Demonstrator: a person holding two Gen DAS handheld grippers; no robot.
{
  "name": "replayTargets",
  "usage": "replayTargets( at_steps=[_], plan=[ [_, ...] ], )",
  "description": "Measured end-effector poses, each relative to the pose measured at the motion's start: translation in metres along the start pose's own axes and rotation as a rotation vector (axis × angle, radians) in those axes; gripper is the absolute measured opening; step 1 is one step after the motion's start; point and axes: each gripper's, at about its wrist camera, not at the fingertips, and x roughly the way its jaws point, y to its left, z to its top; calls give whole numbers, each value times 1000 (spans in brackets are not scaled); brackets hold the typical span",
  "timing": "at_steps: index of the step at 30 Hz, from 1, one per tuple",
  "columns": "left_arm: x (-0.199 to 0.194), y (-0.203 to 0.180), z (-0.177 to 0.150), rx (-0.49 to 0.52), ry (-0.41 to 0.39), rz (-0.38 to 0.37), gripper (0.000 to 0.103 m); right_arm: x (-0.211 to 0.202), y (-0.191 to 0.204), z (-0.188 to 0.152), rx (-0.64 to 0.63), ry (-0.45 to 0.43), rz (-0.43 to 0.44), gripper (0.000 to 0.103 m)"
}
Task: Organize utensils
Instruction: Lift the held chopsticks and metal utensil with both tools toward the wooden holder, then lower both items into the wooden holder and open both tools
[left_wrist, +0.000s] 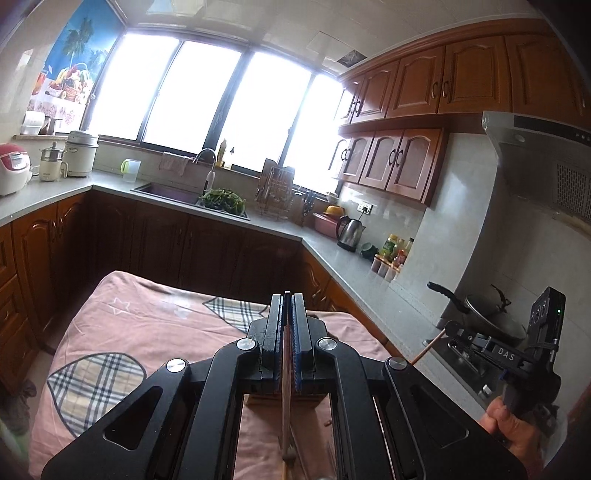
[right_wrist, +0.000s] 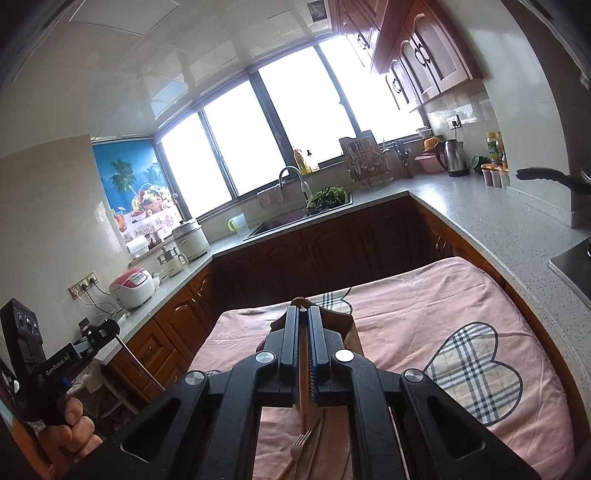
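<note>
Left gripper (left_wrist: 287, 295) clamped narrow on a thin reddish-brown wooden chopstick (left_wrist: 285, 398), long axis running along the fingers toward the bottom of the left wrist frame. Right gripper (right_wrist: 303, 310) likewise pinched on a pale tan wooden chopstick (right_wrist: 304, 387), hanging down the centre of the right wrist frame. Below it, near bottom centre, a silver metal fork (right_wrist: 298, 445) lying on the pink cloth-covered counter (right_wrist: 424, 295). Brown wooden holder (right_wrist: 345, 325) just beyond the right gripper's tips, probably the drop target; right hand seemingly nearer.
</note>
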Motion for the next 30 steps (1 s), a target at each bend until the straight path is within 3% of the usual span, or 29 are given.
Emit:
replayTargets(
  at_steps=[6, 15, 24, 30],
  plan=[
    [28, -2, 26, -1, -83, 12, 3, 12, -5, 29, 0, -74, -9, 4],
    [93, 10, 41, -50, -147, 60, 3, 56, -24, 50, 17, -101, -33, 4],
    [167, 20, 3, -95, -91, 115, 3, 119, -49, 24, 51, -16, -57, 4],
    [195, 24, -25, -97, -22, 138, 3, 144, -58, 3, 71, 46, -59, 4]
  ],
)
